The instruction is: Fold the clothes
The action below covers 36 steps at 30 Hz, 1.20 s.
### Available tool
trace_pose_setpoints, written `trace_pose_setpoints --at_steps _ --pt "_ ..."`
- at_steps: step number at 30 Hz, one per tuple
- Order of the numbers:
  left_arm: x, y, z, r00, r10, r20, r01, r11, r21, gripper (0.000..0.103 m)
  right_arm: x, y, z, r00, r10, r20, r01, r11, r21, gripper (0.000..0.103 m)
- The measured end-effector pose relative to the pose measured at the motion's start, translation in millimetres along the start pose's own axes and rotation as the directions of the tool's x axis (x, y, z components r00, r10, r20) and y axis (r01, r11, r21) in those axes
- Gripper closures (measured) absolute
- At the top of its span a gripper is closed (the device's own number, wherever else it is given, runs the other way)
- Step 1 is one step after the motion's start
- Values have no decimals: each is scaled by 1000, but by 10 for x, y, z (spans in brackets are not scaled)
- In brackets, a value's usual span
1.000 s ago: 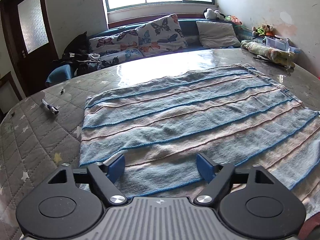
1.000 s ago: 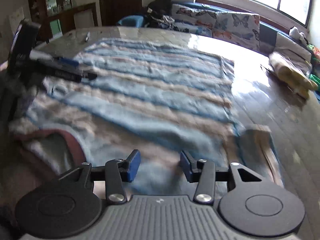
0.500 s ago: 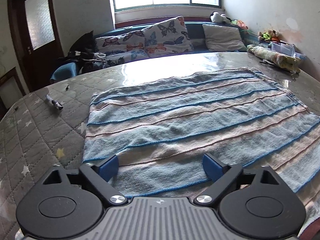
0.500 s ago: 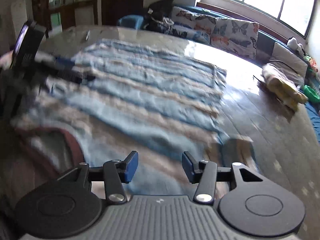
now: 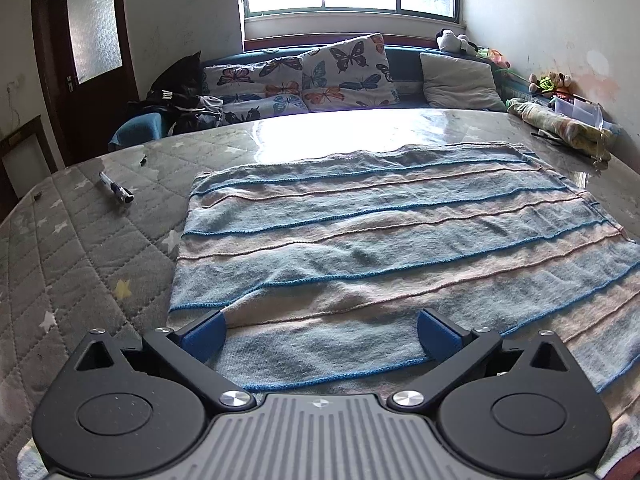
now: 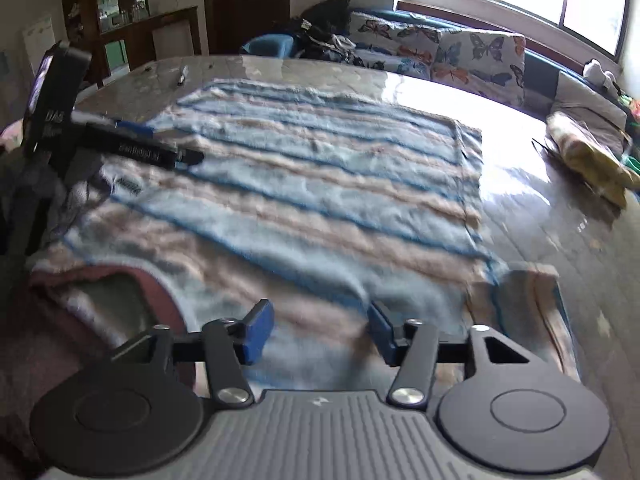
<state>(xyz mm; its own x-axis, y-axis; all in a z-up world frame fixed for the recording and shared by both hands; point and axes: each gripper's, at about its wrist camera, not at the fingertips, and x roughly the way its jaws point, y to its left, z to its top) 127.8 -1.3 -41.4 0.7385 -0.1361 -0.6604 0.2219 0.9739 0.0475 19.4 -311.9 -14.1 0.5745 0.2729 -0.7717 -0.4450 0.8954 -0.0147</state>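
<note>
Big table (image 5: 72, 240) w/ quilted star cover; striped garment (image 5: 380, 240) lies flat across it, sleeve tucked at its right side. Left gripper (image 5: 320, 334) over the near hem, jaws just spread wide, nothing held. Right gripper (image 6: 320, 330) approx half open, just widening, pads clear of cloth. Pen (image 5: 116, 188) far left.

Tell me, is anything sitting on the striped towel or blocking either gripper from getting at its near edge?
Nothing visible does. The striped towel lies flat and bare; the pen rests off to its side on the quilted table cover. The left gripper and right gripper, jaws just opening, hang over the near edge with nothing between the pads.
</note>
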Motion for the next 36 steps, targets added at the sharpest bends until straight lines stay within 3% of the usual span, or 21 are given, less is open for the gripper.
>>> trace_pose_setpoints --at_steps 5,9,11,15,19,20,21,30,36 --pt "0 -3 -3 1000 0 1 0 1000 -2 0 -268 -44 -284 1000 -11 -22 12 1000 4 46" --pt "0 -1 -4 1000 0 2 0 1000 -4 0 -357 -23 -304 998 -34 -53 33 999 -25 46" --pt "-1 -1 -5 1000 1 3 -1 1000 -4 0 -380 2 -233 999 -37 -24 36 999 -29 46" --pt "-2 -3 -5 1000 2 3 -2 1000 -4 0 -379 125 -37 998 60 35 -59 998 -15 47" --pt "-1 -1 -6 1000 2 3 -2 1000 -4 0 -221 383 21 991 129 18 -127 988 -89 57" --pt "-2 -1 -5 1000 1 3 -1 1000 -5 0 -182 428 20 991 136 13 -134 986 -100 70" --pt "-3 -2 -4 1000 1 3 -1 1000 -5 0 -151 466 9 990 139 6 -137 985 -106 76" --pt "-7 -3 -4 1000 0 3 0 1000 -6 0 -219 626 -154 990 139 -34 -143 974 -176 77" --pt "-7 -4 -5 1000 1 3 -1 1000 -6 0 -287 535 -142 989 143 -34 -146 980 -132 75"
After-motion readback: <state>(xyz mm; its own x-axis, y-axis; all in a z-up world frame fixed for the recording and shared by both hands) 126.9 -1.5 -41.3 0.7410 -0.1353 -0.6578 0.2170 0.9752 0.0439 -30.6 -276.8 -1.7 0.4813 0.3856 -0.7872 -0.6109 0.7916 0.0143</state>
